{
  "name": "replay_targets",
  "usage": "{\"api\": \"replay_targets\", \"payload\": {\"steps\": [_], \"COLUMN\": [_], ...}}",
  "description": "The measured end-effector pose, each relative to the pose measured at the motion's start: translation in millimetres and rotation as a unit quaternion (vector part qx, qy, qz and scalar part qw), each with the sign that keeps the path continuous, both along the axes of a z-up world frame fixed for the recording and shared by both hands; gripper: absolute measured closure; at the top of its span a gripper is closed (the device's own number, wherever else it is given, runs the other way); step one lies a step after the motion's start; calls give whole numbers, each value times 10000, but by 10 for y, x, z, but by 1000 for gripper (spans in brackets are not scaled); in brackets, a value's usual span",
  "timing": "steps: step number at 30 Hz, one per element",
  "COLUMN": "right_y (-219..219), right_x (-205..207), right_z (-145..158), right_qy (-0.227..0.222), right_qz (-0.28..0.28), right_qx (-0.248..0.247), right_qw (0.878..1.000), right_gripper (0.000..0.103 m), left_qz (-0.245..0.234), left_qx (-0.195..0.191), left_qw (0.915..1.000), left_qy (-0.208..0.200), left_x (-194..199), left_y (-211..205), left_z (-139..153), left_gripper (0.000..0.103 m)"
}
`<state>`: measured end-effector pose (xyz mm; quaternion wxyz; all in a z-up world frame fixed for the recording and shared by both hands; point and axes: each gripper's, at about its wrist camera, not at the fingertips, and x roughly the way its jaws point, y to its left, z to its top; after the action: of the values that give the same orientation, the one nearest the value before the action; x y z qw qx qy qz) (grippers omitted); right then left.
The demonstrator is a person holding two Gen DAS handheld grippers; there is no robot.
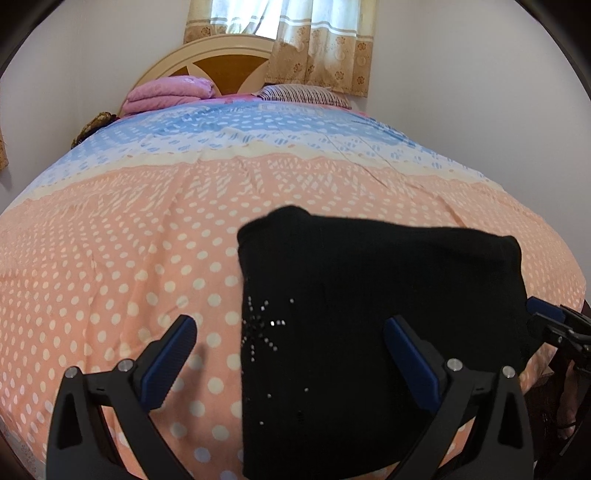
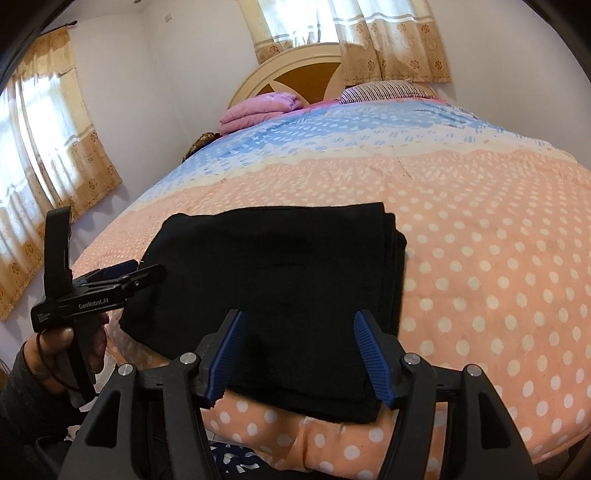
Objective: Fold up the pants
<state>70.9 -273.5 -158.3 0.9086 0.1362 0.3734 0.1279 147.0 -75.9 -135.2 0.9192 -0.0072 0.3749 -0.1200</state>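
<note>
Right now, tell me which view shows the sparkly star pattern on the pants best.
The left wrist view: the rhinestone star glints on the black pants near their left edge. In the right wrist view the pants look plain black, no pattern visible.

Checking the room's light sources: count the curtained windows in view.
2. One curtained window is above the headboard at the bed's far end; another curtained window is on the side wall, seen only in the right wrist view. Others may lie outside both views.

Black pants (image 2: 280,280) with sparkly studs, peach white-dotted bedspread (image 2: 480,258), blue-padded tongs (image 2: 299,354)
</note>
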Motion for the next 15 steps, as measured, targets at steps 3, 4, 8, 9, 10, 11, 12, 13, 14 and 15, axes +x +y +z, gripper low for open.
{"api": "replay_targets", "payload": {"steps": [3, 4, 8, 9, 10, 11, 12, 13, 14, 15], "right_y": [-4, -3, 59, 77, 98, 105, 101, 91, 85, 82], "right_x": [-7, -11, -15, -19, -29, -34, -37, -44, -51, -65], "right_z": [-14, -24, -35, -32, -24, -11, 7, 44, 85, 151], "right_qy": [-16, -28, -71, -78, -79, -75, -69, -66, -96, -198], "right_qz": [43, 56, 109, 115, 121, 123, 105, 52, 7, -36], "right_qx": [-19, -38, -282, -347, -408, -445, -441, -407, -367, -319], "right_qw": [10000, 10000, 9995, 9993, 9991, 9989, 9990, 9991, 9993, 9993], "right_gripper": [40, 40, 40, 40, 40, 40, 40, 40, 40, 40], "left_qz": [-18, -18, -73, -85, -96, -107, -135, -176, -217, -235], "left_qx": [-6, 4, 76, 79, 70, 56, 39, 41, 85, 124], "left_qw": [10000, 10000, 9999, 9999, 9999, 9999, 9999, 9998, 9997, 9996], "left_qy": [29, 43, 9, -14, -43, -47, -53, -61, -61, -59], "left_x": [-1, -5, -63, -81, -110, -128, -147, -171, -193, -202], "left_y": [-12, -16, -44, -45, -53, -58, -64, -80, -103, -120], "left_z": [-21, -24, 13, 29, 56, 70, 82, 89, 85, 77], "left_gripper": [0, 0, 0, 0, 0, 0, 0, 0, 0, 0]}}
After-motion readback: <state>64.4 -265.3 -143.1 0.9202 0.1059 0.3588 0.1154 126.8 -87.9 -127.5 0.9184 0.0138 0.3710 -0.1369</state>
